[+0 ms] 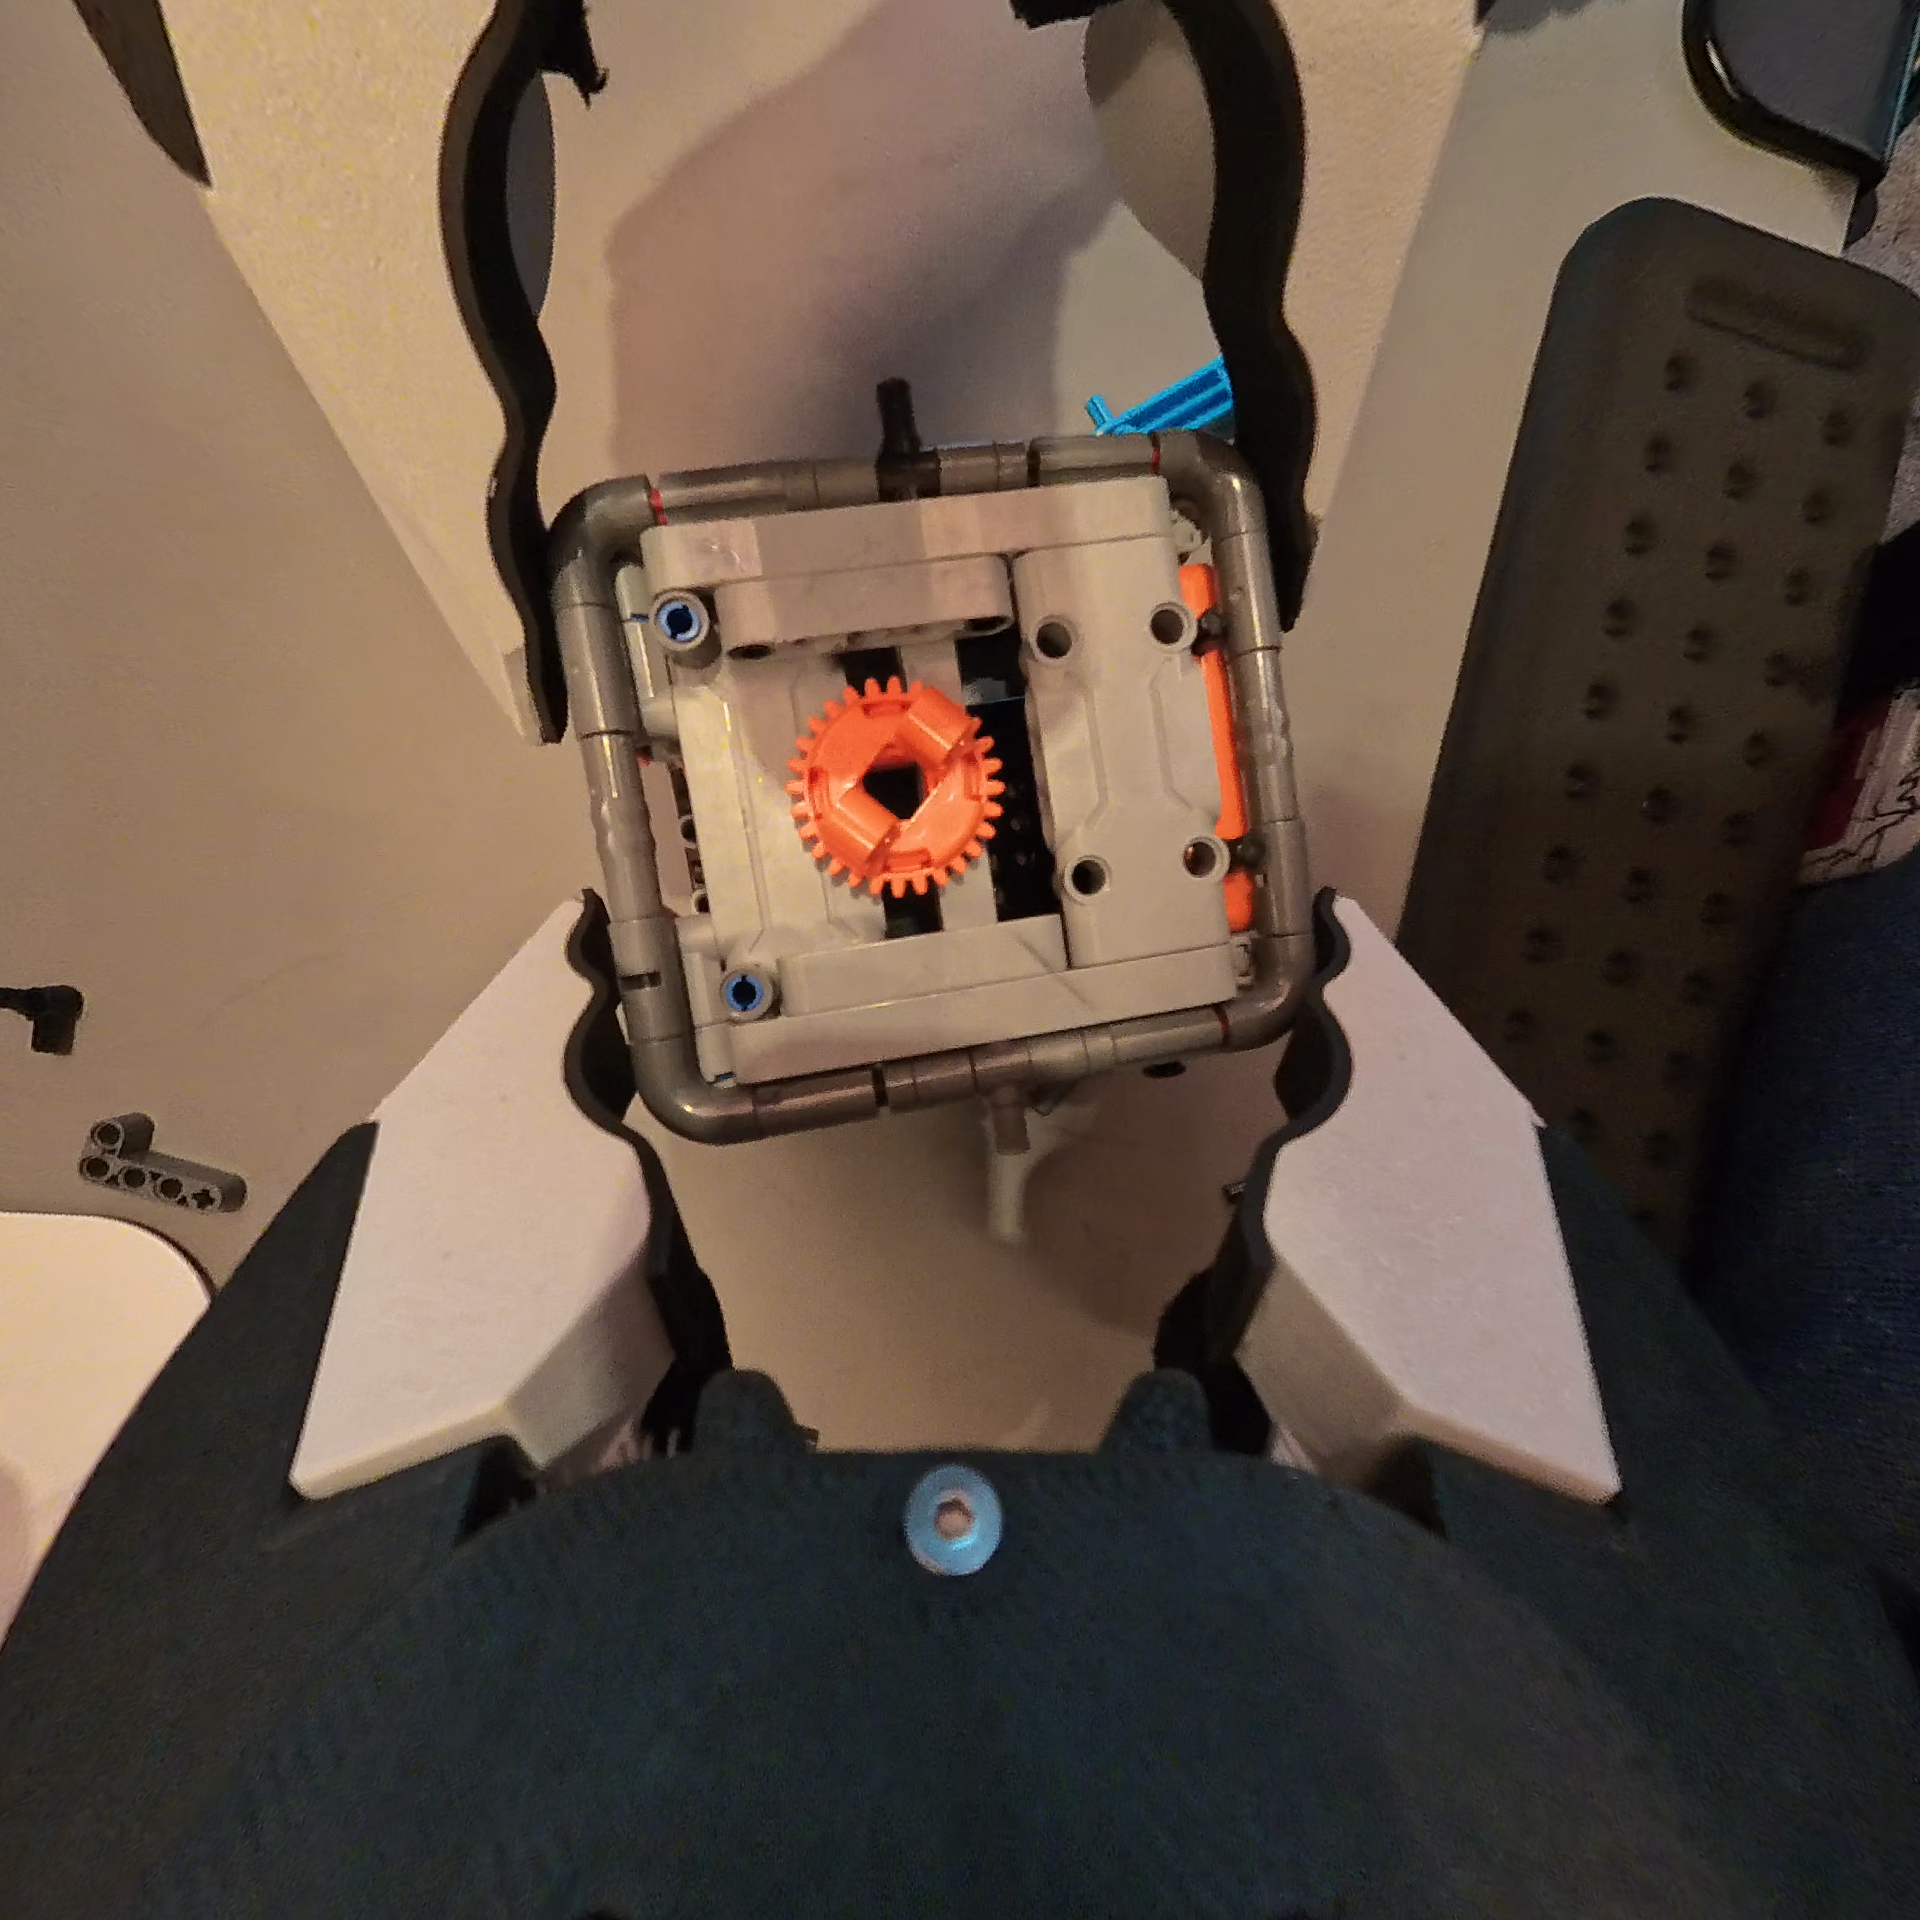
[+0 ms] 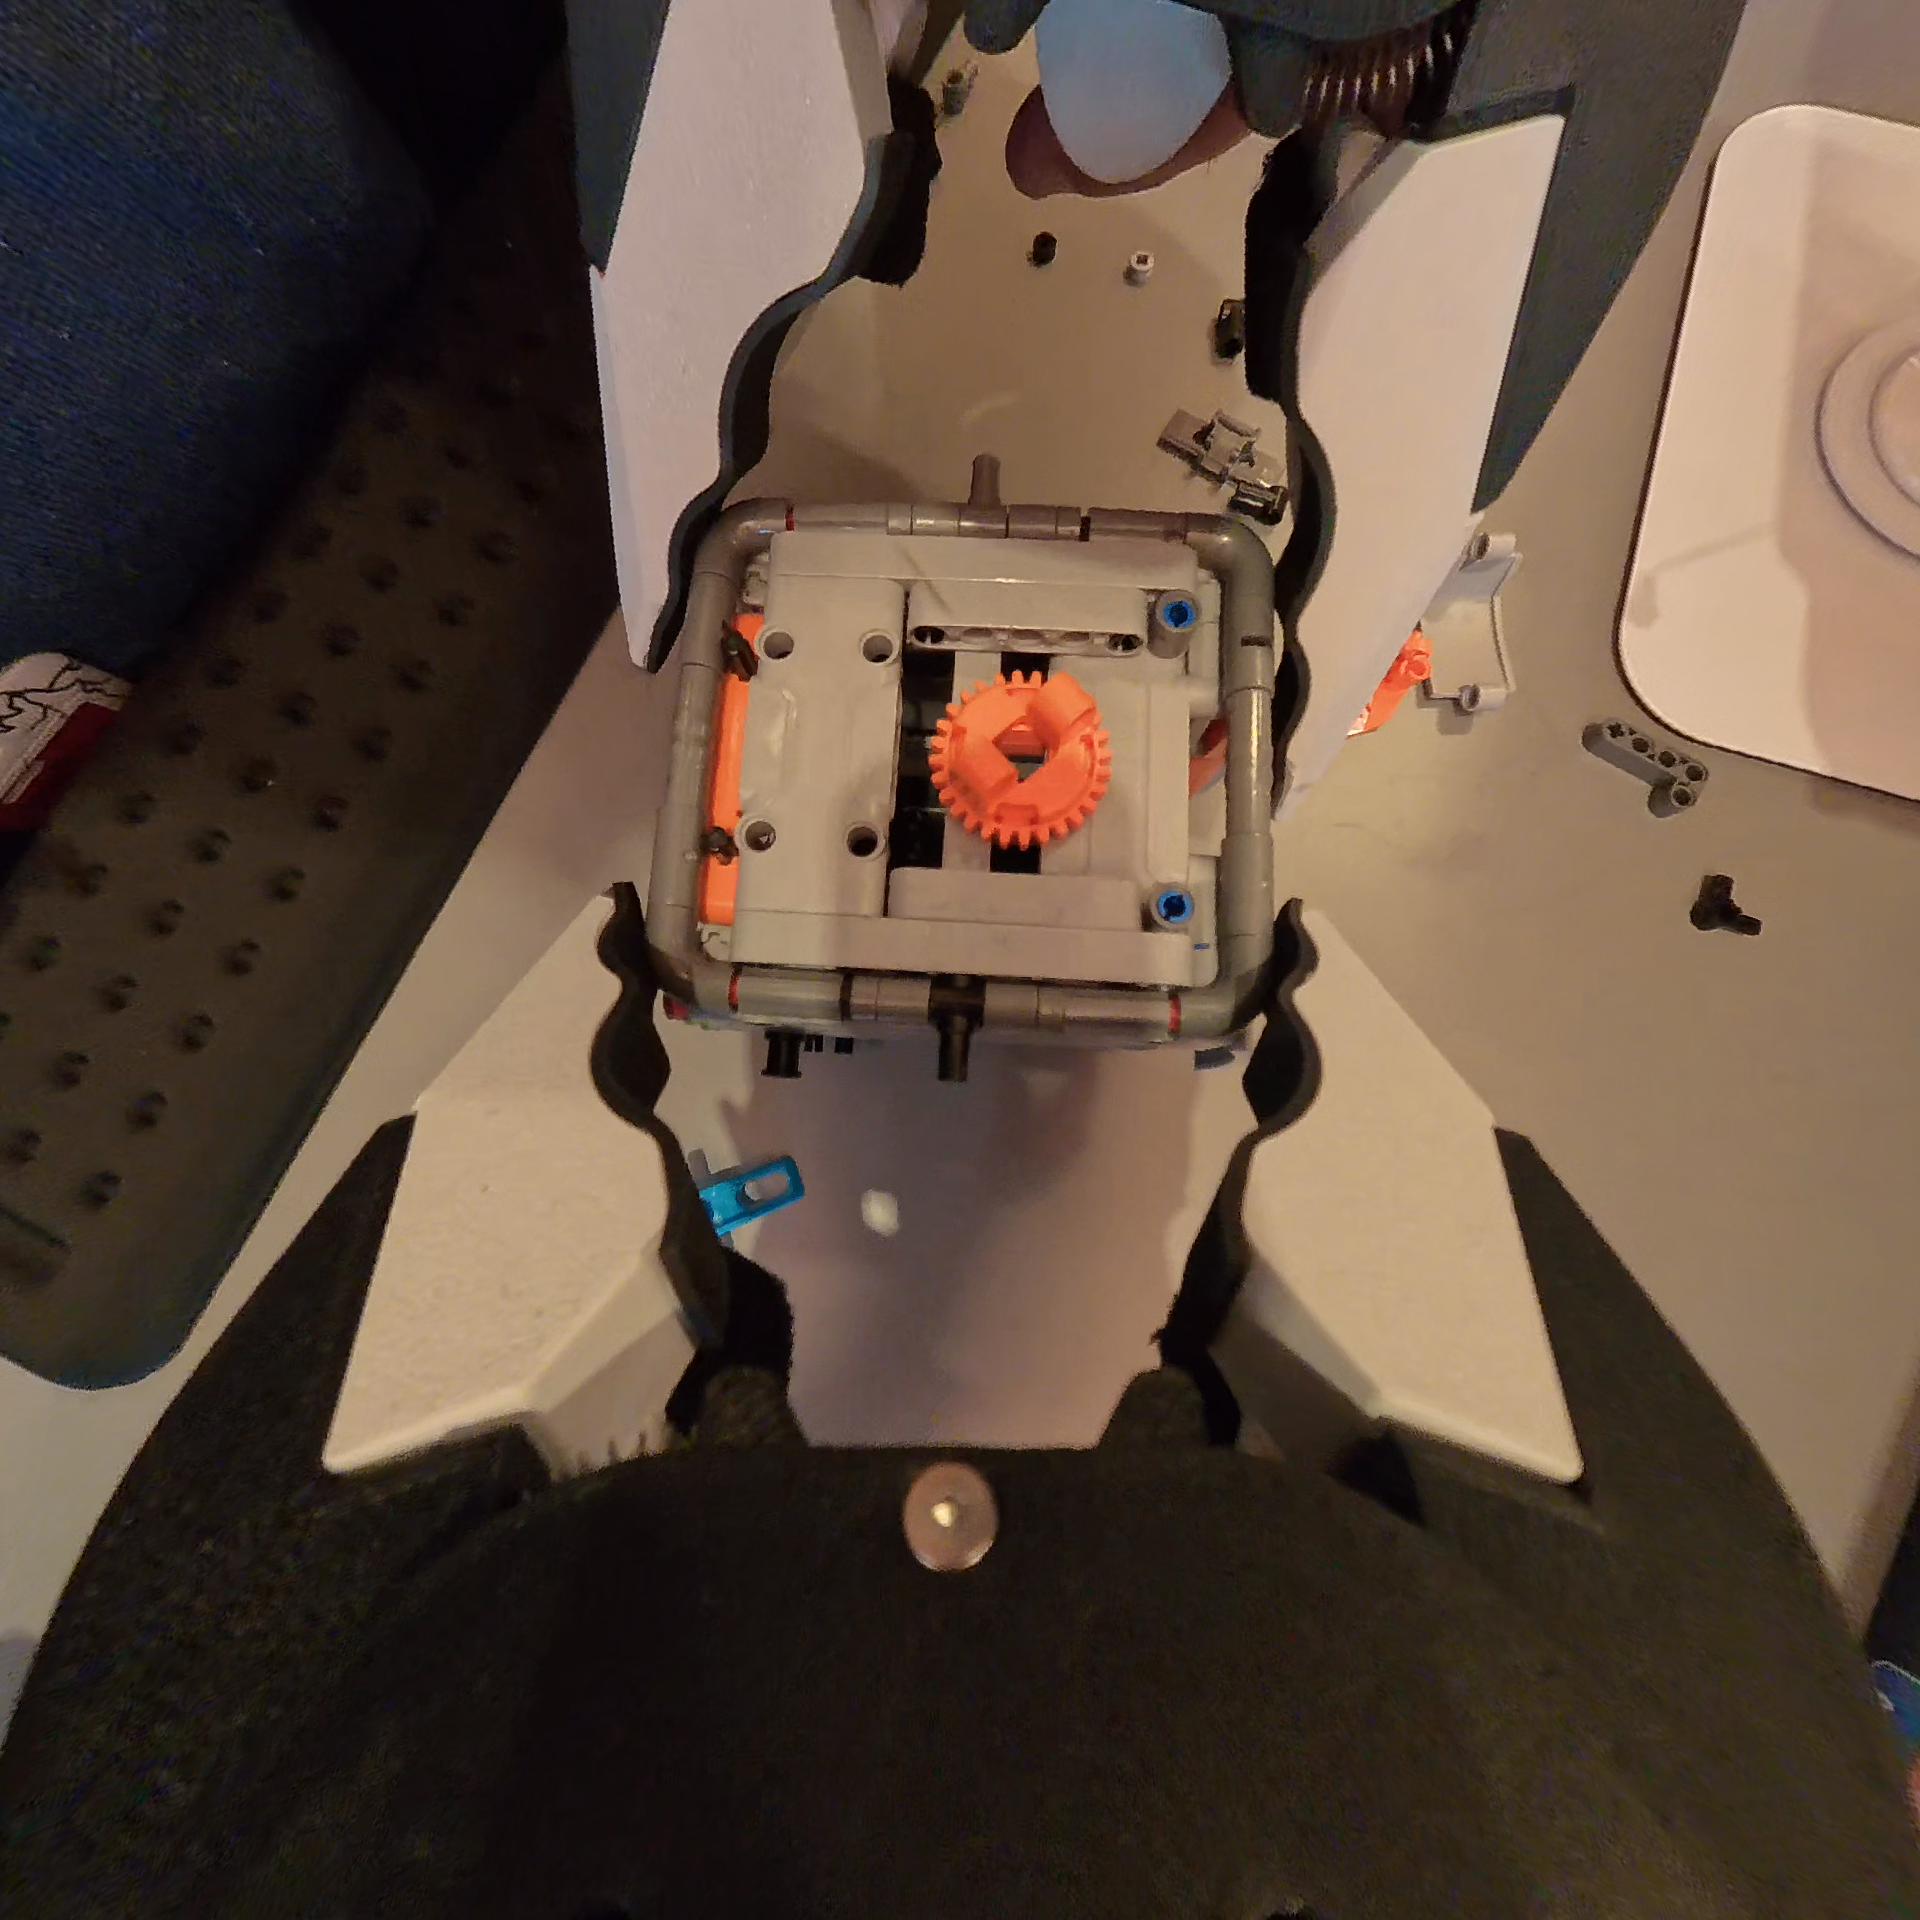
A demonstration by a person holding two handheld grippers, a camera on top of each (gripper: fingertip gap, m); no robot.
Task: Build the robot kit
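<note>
A grey cube-shaped brick assembly (image 1: 1122,748) with a tube frame, an orange gear (image 1: 894,795) on its top face and an orange side panel rests on the beige table. My left gripper (image 1: 961,935) closes on its near corners, with its black-padded fingertips (image 1: 592,956) pressed against the frame. The right gripper's fingers (image 1: 509,447) clamp the far side. In the right wrist view the same assembly (image 2: 821,748) with its gear (image 2: 1023,764) sits between my right gripper (image 2: 956,925), and the left gripper's fingers (image 2: 707,312) hold the opposite side.
A dark perforated mat (image 1: 1662,675) lies beside the assembly and also shows in the right wrist view (image 2: 208,831). A white tray (image 2: 1787,468) lies at the right. Loose parts lie around: a grey L-beam (image 2: 1652,764), a black pin (image 2: 1720,904), a blue piece (image 2: 748,1195) and a grey curved panel (image 2: 1475,623). My two grippers' fingertips are within a few centimetres of each other. From either gripper's tips it is about 15 cm to the black pin (image 2: 1720,904). My left wrist view (image 1: 46,1017) looks at it from another angle.
</note>
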